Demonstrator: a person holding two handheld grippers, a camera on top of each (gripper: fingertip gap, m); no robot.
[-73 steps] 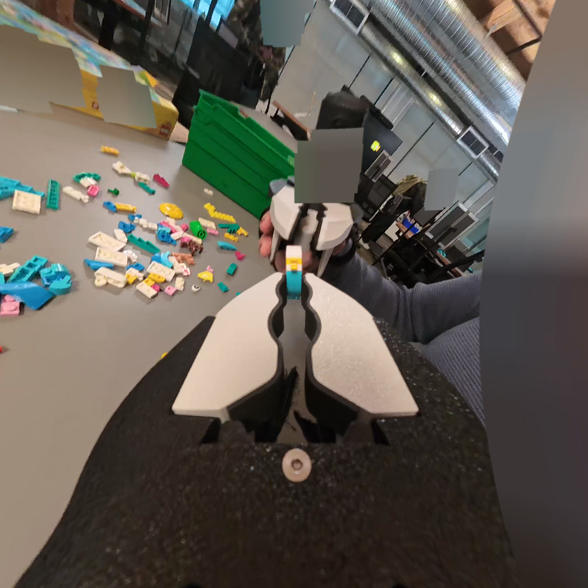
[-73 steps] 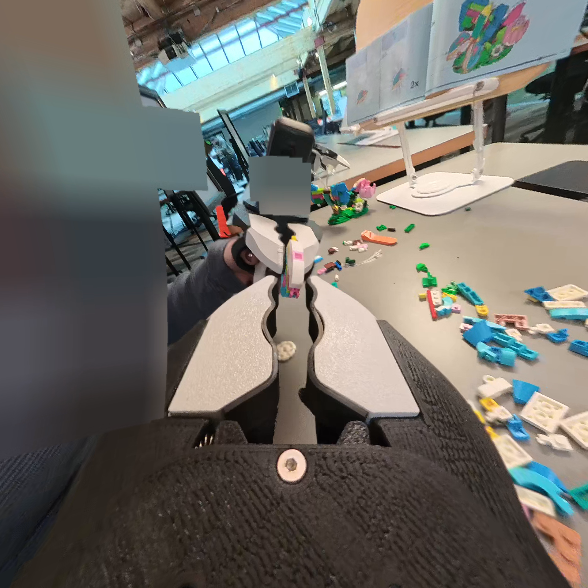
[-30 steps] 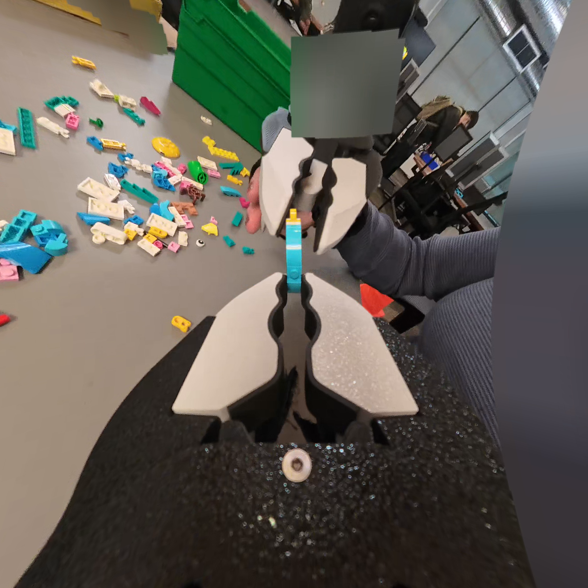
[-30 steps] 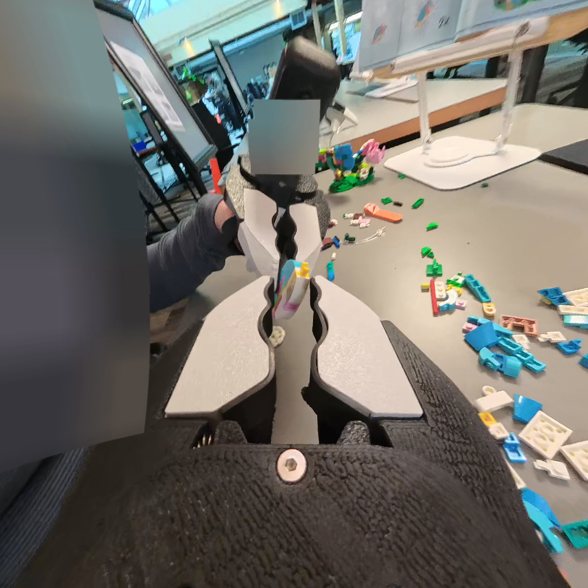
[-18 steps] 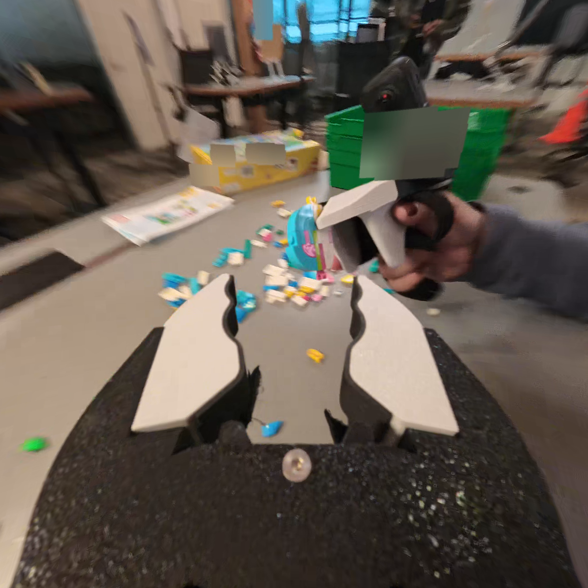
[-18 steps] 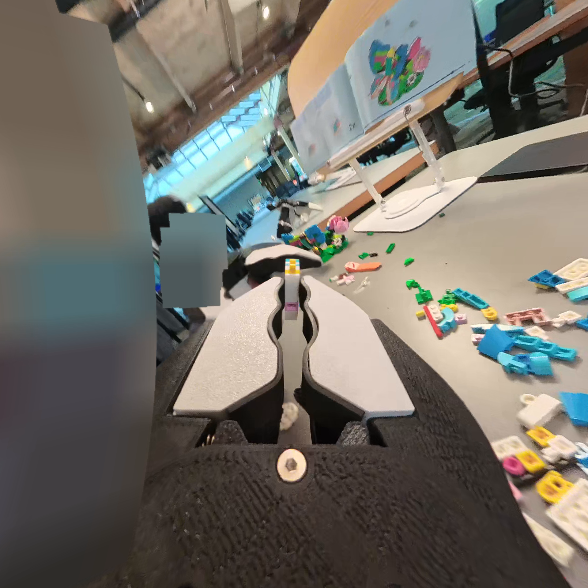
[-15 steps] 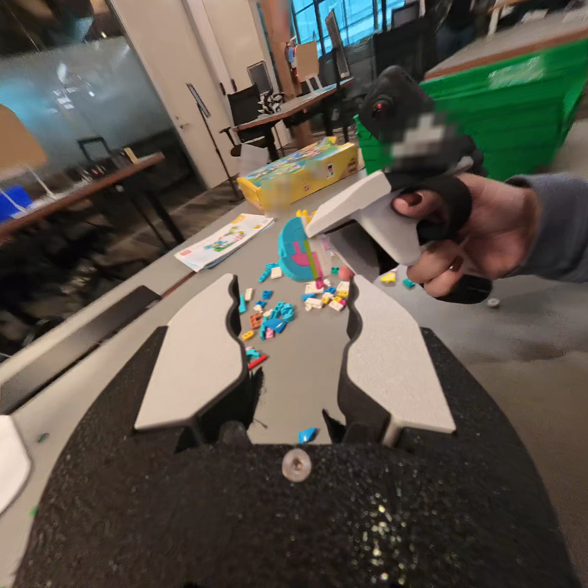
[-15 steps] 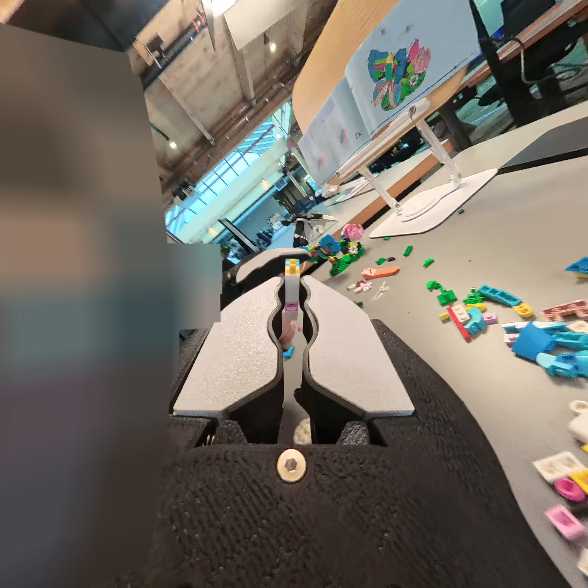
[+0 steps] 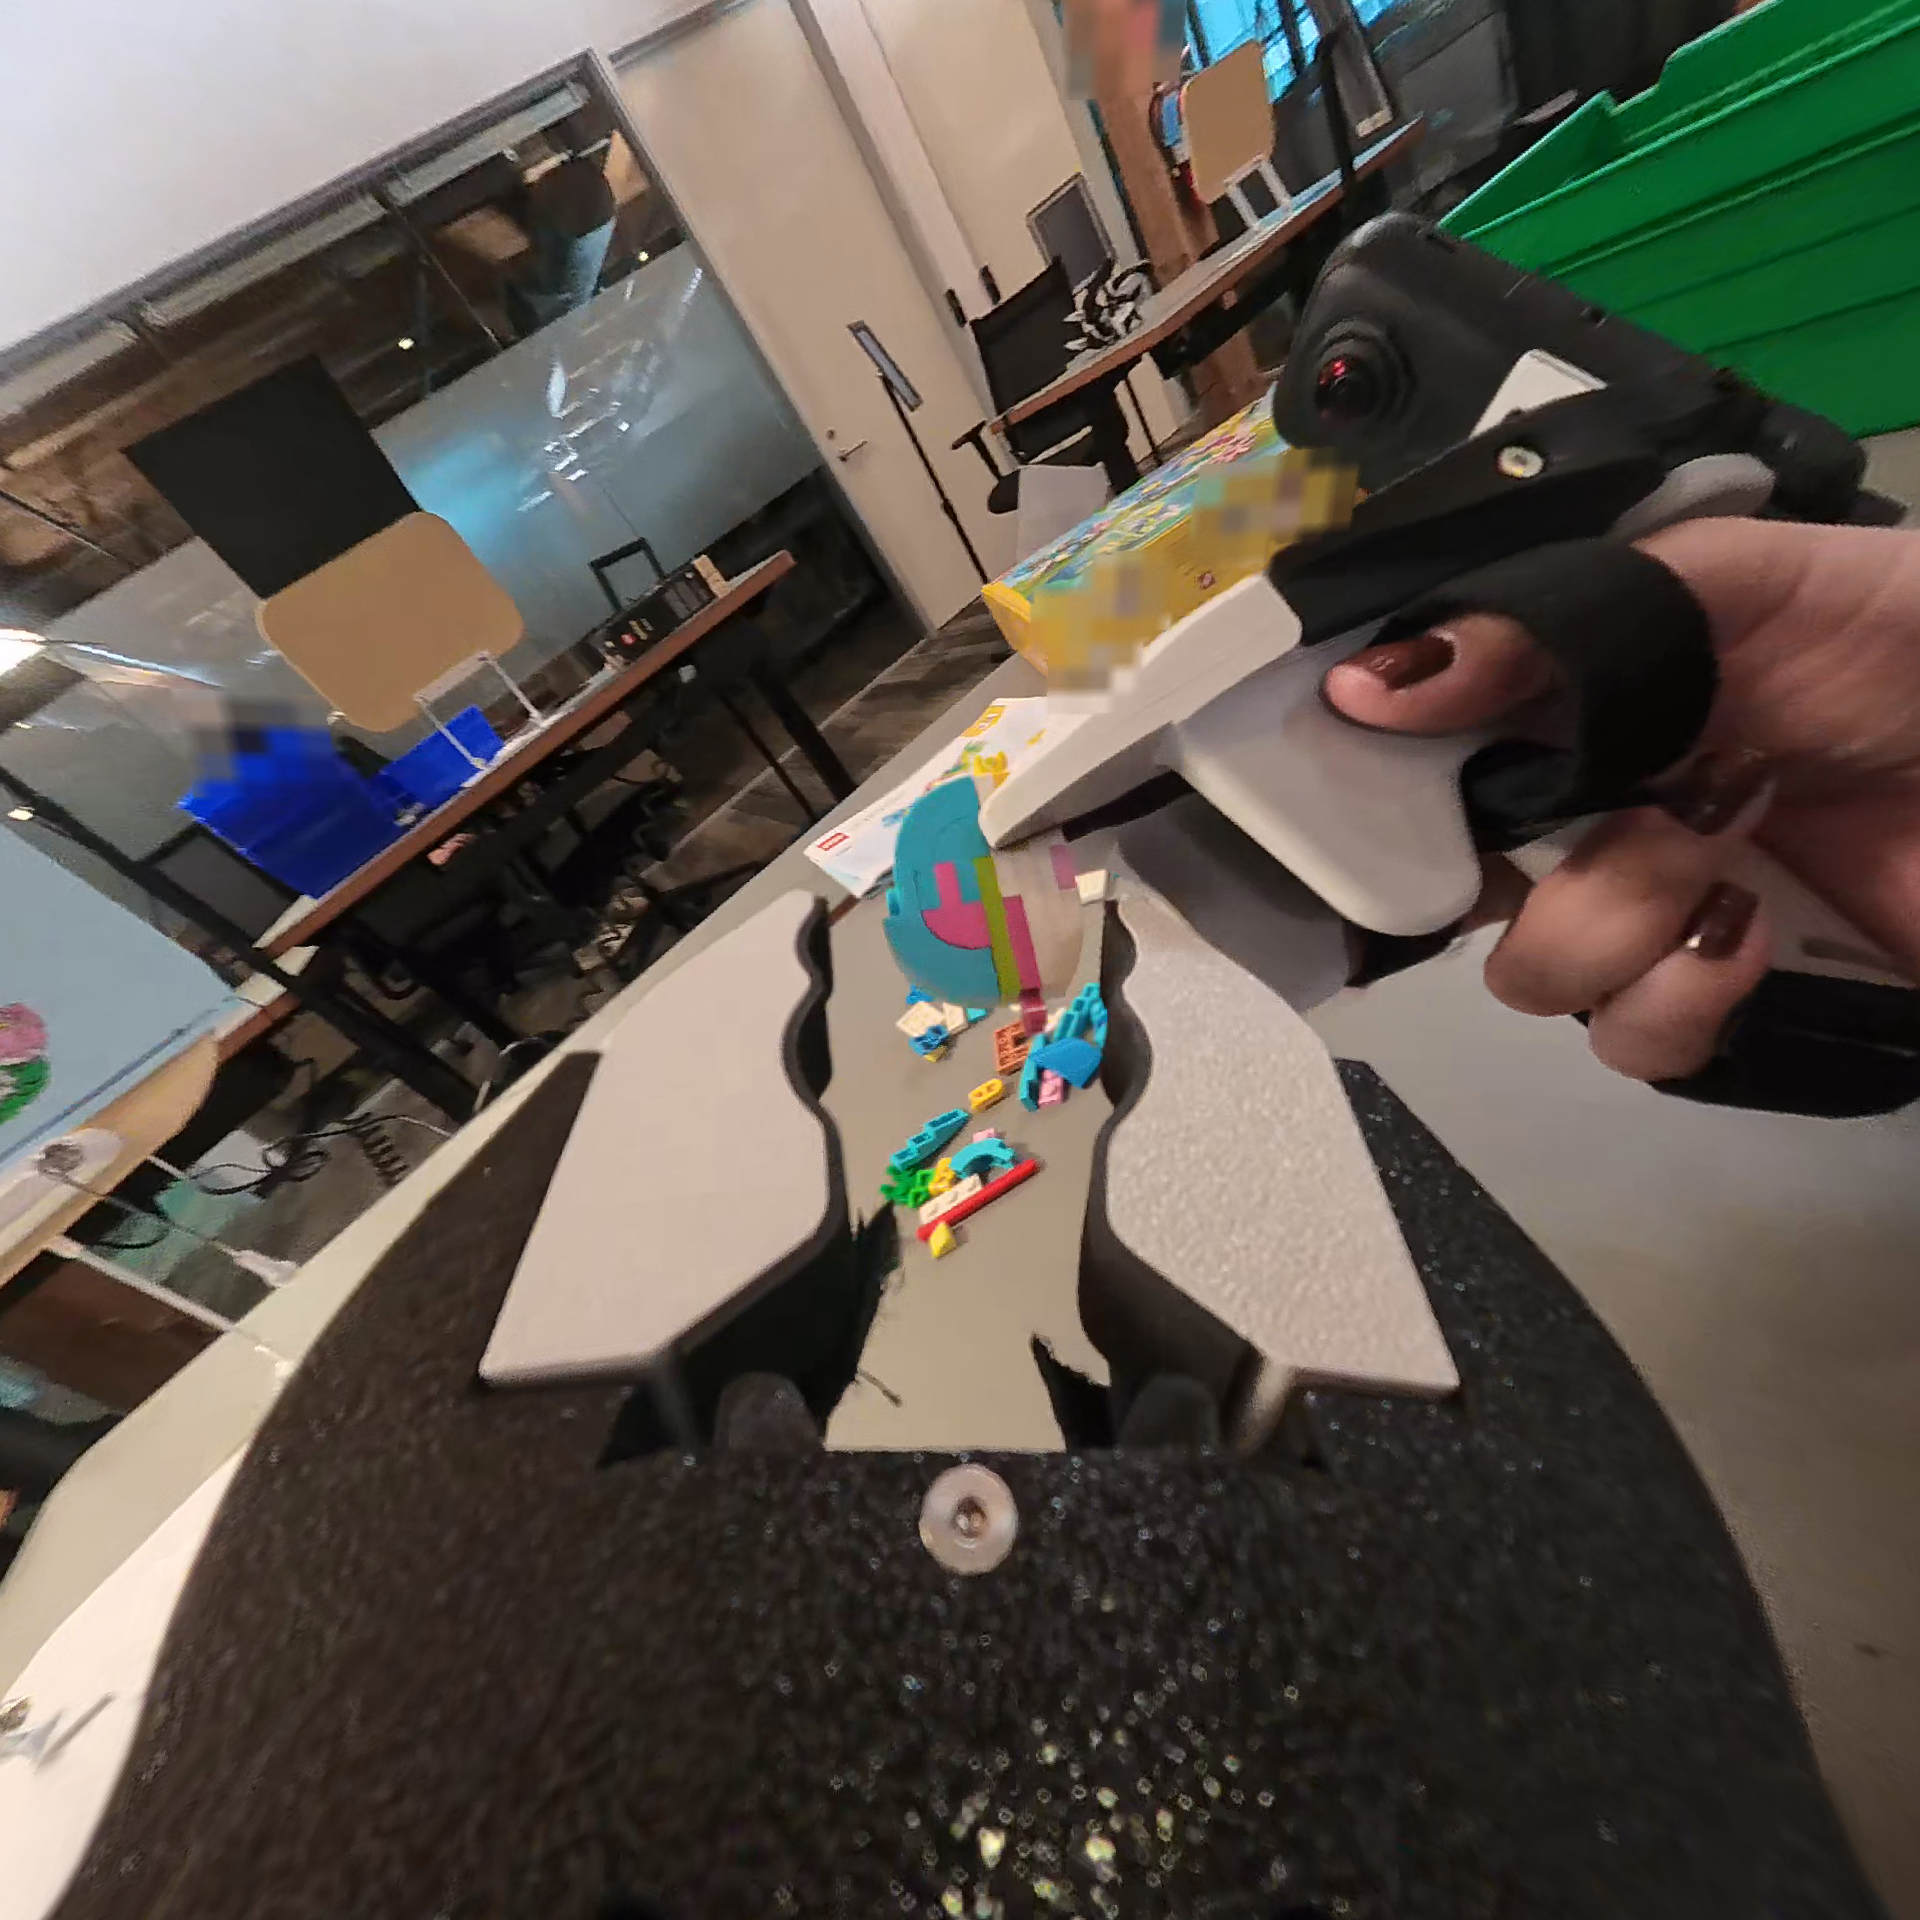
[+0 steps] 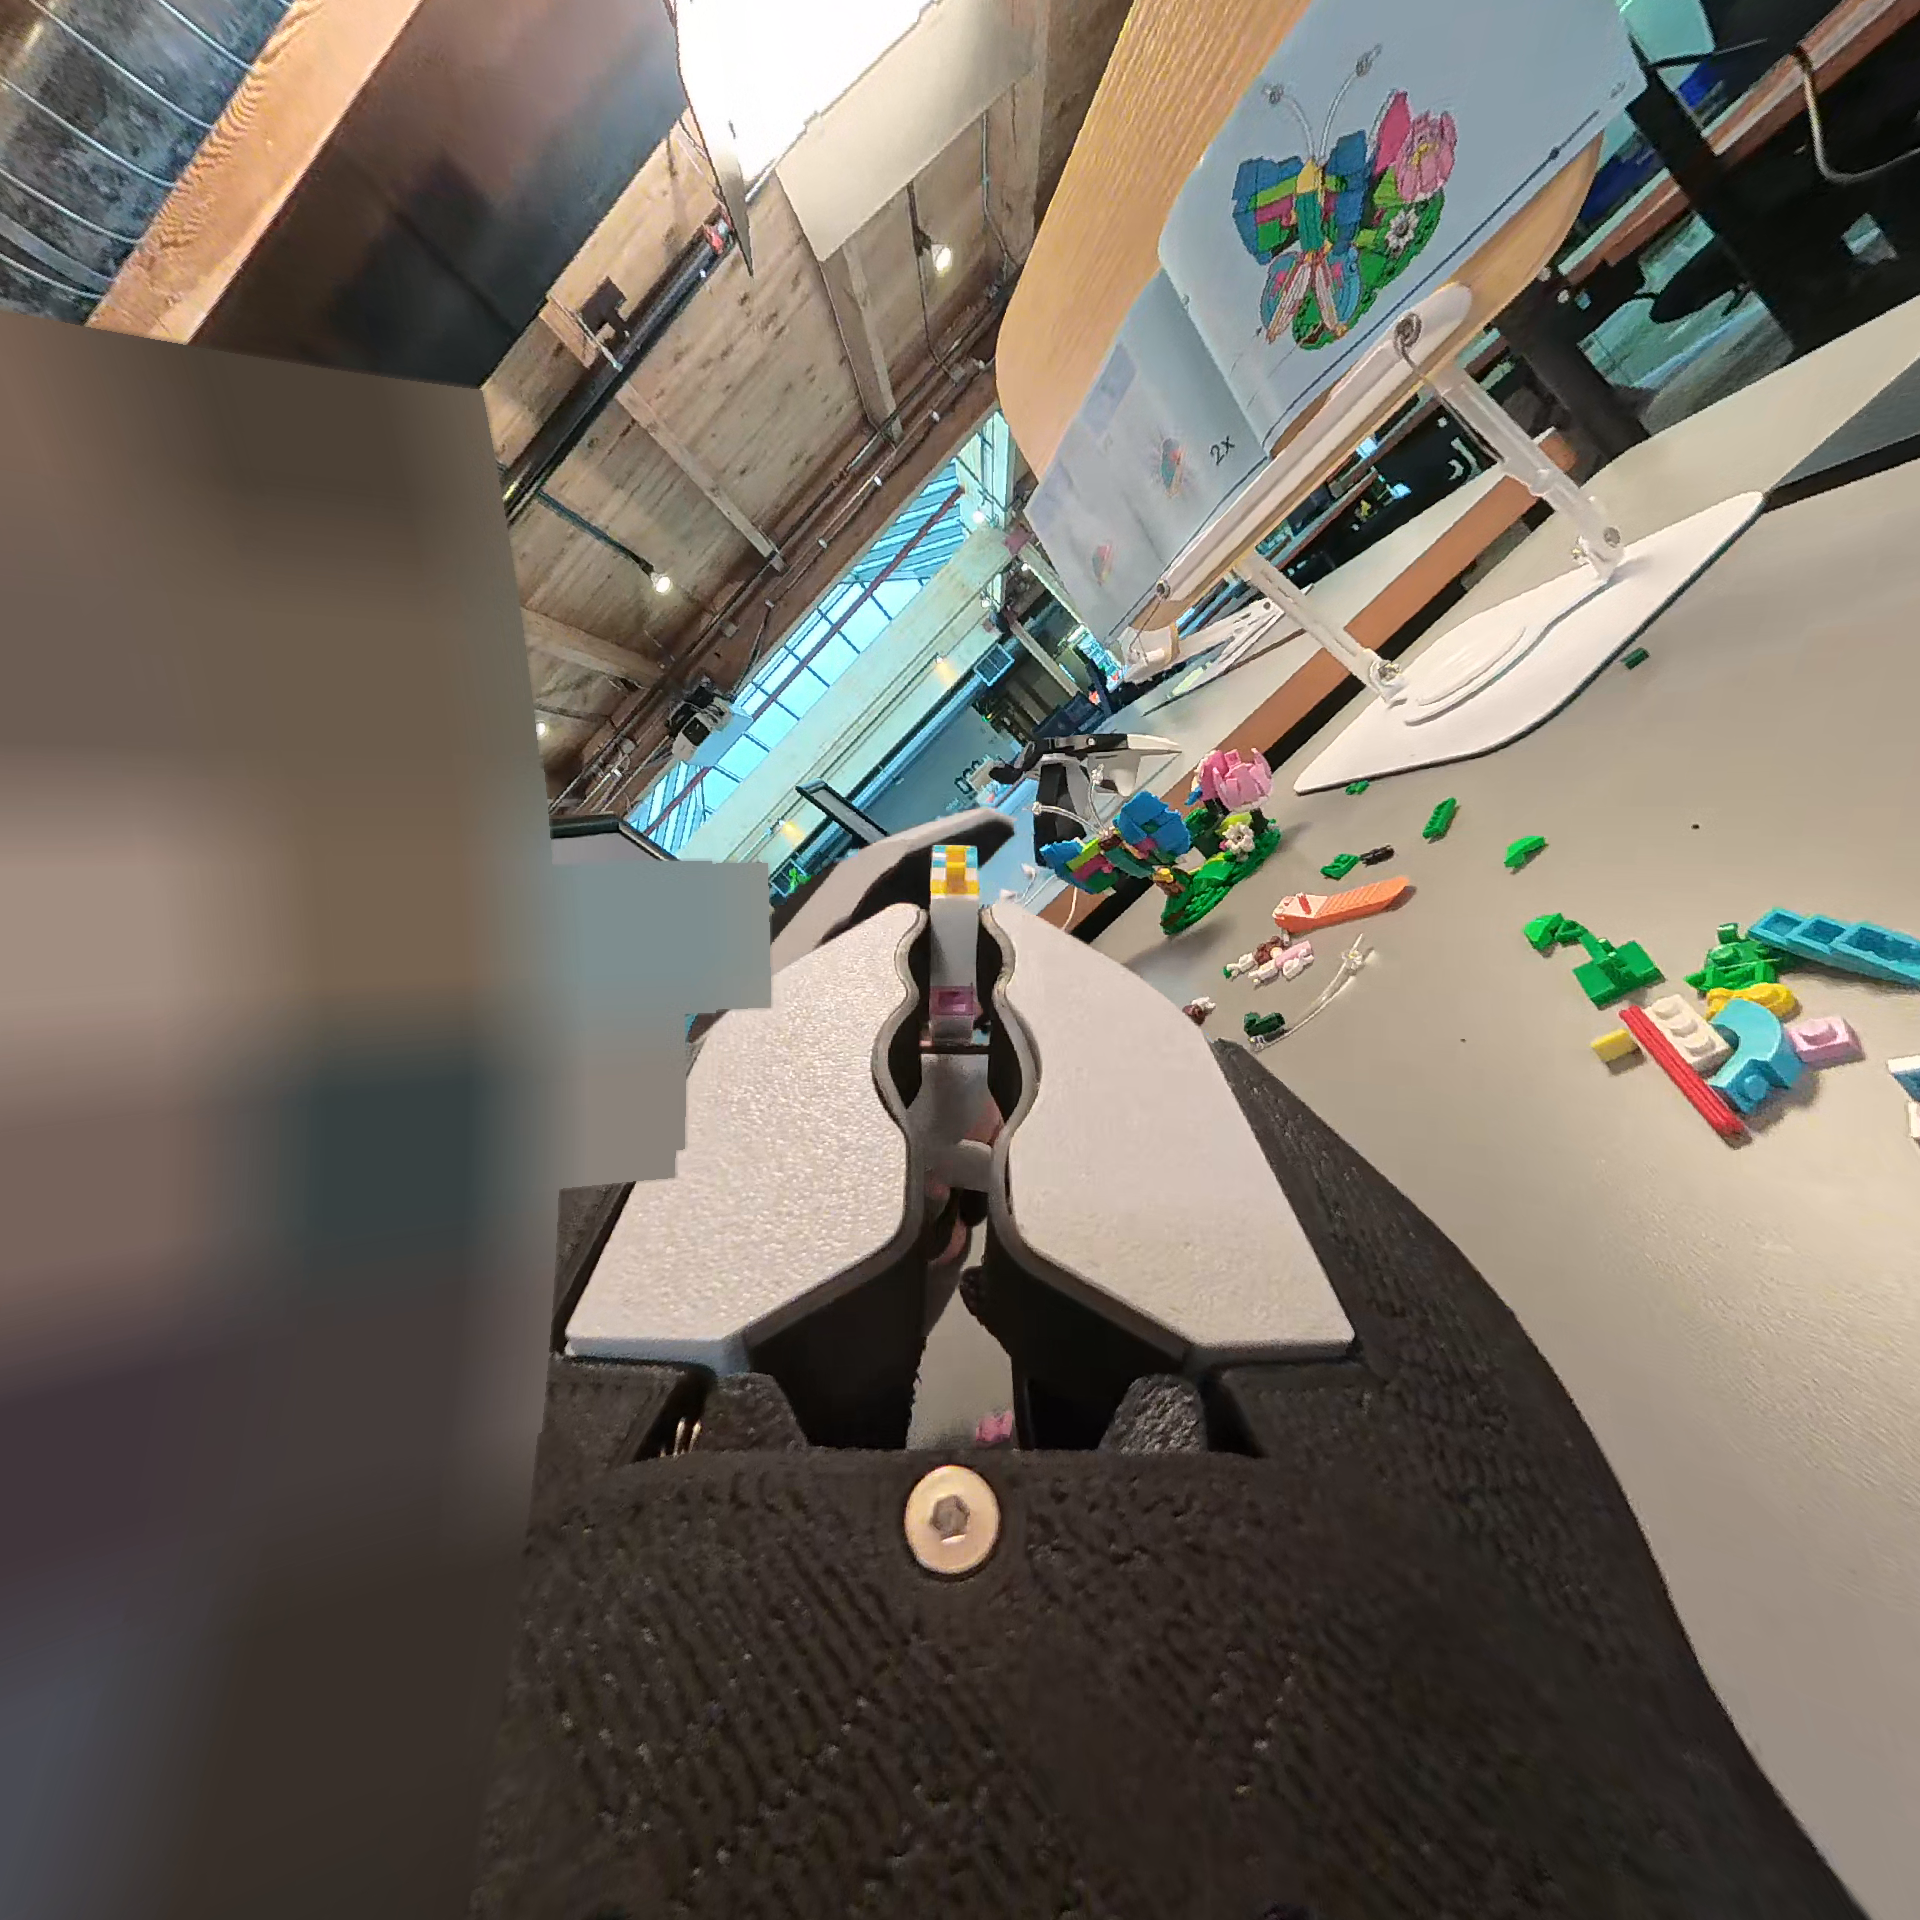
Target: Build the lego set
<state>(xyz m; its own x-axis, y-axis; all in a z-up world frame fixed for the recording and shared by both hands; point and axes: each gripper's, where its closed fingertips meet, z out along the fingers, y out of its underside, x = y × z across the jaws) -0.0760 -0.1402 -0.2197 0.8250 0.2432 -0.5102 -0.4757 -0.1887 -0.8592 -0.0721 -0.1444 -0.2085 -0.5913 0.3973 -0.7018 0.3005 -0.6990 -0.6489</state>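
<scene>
A flat wing-shaped Lego build [image 9: 935,904], teal with pink, lime and white parts, is held in the air over the grey table [image 9: 1558,1195]. My right gripper [image 9: 1023,873] is shut on its right side, and a hand holds this gripper. In the right wrist view the gripper [image 10: 956,914] clamps the build [image 10: 954,935], seen edge-on with a yellow and blue tip. My left gripper [image 9: 966,920] is open and empty, just short of the build, with its jaws wide apart.
Loose bricks [image 9: 961,1169] lie on the table under the left gripper. A yellow box [image 9: 1143,561], a booklet [image 9: 883,831] and green crates [image 9: 1714,208] stand beyond. The right wrist view shows a flower model [image 10: 1174,842], an orange brick separator [image 10: 1340,904], more bricks [image 10: 1714,1029] and an instruction stand [image 10: 1507,644].
My left gripper has let go of the wing build, opened and swung round to its flat side. My right gripper has closed on the build and tilted upward.
</scene>
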